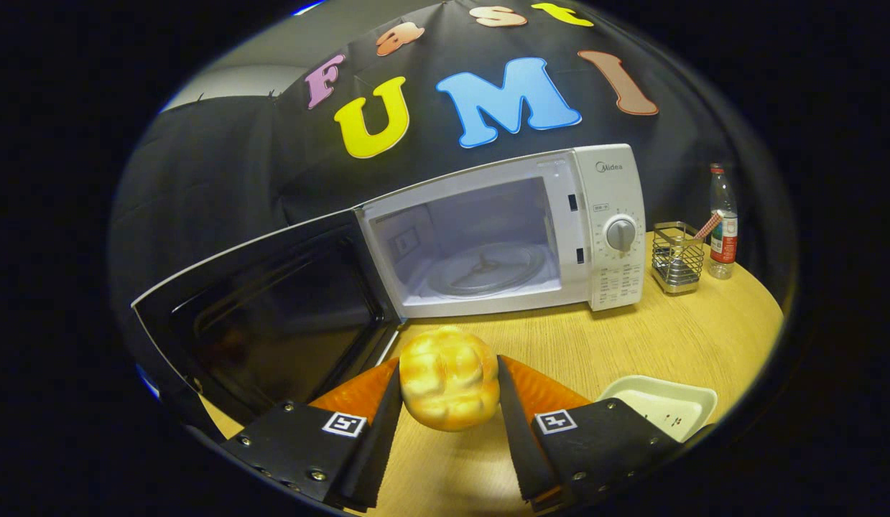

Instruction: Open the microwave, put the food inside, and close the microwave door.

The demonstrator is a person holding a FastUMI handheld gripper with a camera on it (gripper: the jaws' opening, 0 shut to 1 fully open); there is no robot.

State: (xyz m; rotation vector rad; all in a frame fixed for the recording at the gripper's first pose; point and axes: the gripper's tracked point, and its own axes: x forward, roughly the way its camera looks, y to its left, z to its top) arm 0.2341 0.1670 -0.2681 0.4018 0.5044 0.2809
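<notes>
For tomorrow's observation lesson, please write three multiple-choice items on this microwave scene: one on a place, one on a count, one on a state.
1. Where is the bread roll?
A. between the fingers of the tongs
B. on the turntable
C. in the white dish

2. How many round dials show on the microwave panel?
A. three
B. two
C. one

3. How does the microwave door stand?
A. shut
B. swung wide open
C. taken off

Answers:
1. A, both fingers press the roll's sides.
2. C, a single dial sits beside the cavity.
3. B, the door hangs out to the side, baring the glass turntable.
</notes>
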